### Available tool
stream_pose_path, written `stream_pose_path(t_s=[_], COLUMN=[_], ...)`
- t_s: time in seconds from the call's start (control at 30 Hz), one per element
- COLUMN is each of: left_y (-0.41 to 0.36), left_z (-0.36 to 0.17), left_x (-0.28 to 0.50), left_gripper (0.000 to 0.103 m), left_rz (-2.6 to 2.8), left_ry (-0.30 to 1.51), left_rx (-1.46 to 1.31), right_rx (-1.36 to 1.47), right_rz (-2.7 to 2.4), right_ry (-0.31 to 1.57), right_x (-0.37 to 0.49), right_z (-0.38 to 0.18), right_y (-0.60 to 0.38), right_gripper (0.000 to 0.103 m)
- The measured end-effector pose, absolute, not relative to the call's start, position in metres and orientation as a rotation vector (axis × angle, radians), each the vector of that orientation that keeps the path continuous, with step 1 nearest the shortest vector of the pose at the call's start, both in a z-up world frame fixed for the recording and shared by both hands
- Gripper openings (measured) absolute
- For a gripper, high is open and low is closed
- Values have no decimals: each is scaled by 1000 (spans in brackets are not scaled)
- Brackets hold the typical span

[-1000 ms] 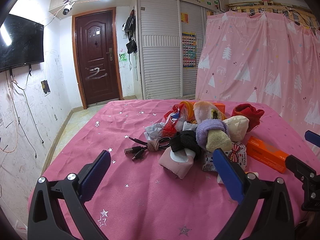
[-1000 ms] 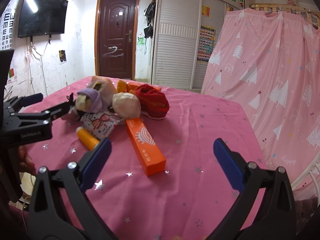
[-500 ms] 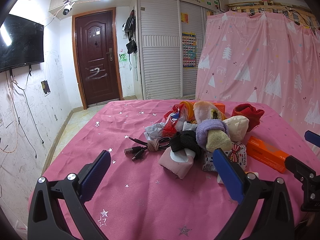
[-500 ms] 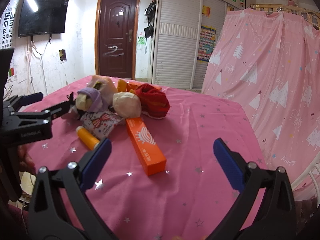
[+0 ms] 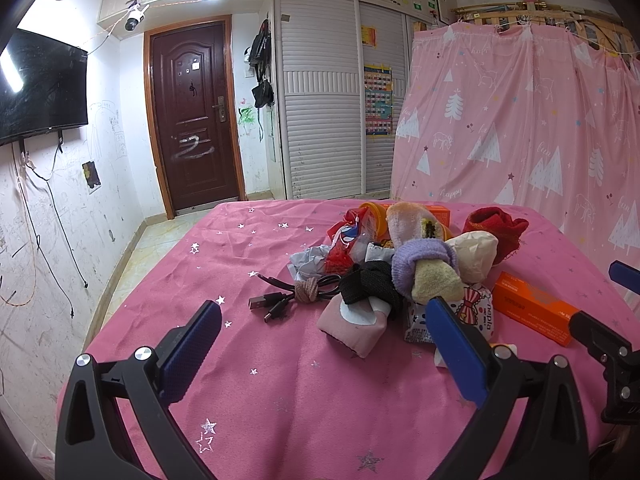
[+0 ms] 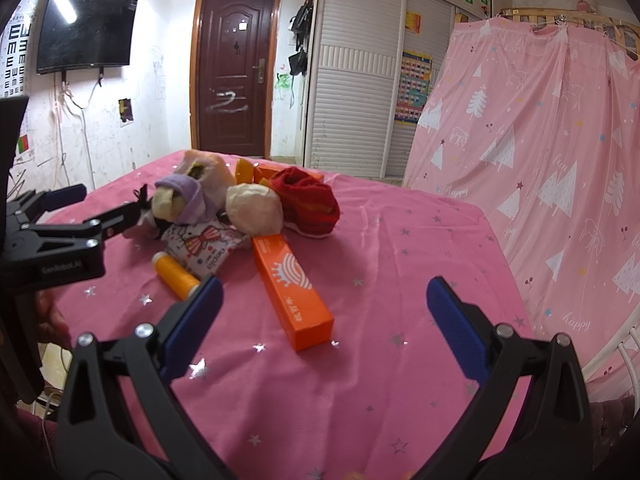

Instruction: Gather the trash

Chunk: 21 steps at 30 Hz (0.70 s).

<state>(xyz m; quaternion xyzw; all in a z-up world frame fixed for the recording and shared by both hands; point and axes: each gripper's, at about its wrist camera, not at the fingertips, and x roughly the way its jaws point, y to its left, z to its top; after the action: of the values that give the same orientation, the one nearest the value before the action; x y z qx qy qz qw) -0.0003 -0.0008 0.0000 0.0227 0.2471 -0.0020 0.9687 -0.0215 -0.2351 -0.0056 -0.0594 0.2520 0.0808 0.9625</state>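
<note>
Hovering above the pink star-print tablecloth (image 5: 304, 400), my left claw (image 5: 320, 344) gapes wide with nothing between its blue pads (image 5: 192, 344). My right claw (image 6: 324, 320) is spread just as far and grips nothing either.

The clutter sits in one heap ahead of my left claw, toward the right of its view. Nearest me lies a pink pouch (image 5: 354, 322) with a black fabric band (image 5: 368, 284) draped over it. Left of that, a black USB cable (image 5: 280, 300) is tied with a hair band. A purple and yellow sock roll (image 5: 424, 272) tops the pile, touching a crumpled cream paper ball (image 5: 474, 254), and a red sock (image 5: 496, 226) lies behind.

From the right side, an orange box (image 6: 292, 284) lies flat between my pads' lines of sight, beside a patterned tissue pack (image 6: 200, 246) and an orange thread spool (image 6: 176, 276). A crumpled grey wrapper (image 5: 310, 262) rests at the heap's left edge.
</note>
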Motion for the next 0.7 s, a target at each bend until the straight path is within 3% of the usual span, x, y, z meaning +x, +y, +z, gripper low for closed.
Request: stream_pose_path(t_s=[0.7], left_y=[1], left_z=[1], left_x=[1], left_gripper=[95], left_rz=[-3], left_ry=[499], left_rx=[47], right_rx=[-123], right_rz=[164], right_ry=[511], right_x=[-22], right_z=[-6], right_y=[-235], right_gripper=[98])
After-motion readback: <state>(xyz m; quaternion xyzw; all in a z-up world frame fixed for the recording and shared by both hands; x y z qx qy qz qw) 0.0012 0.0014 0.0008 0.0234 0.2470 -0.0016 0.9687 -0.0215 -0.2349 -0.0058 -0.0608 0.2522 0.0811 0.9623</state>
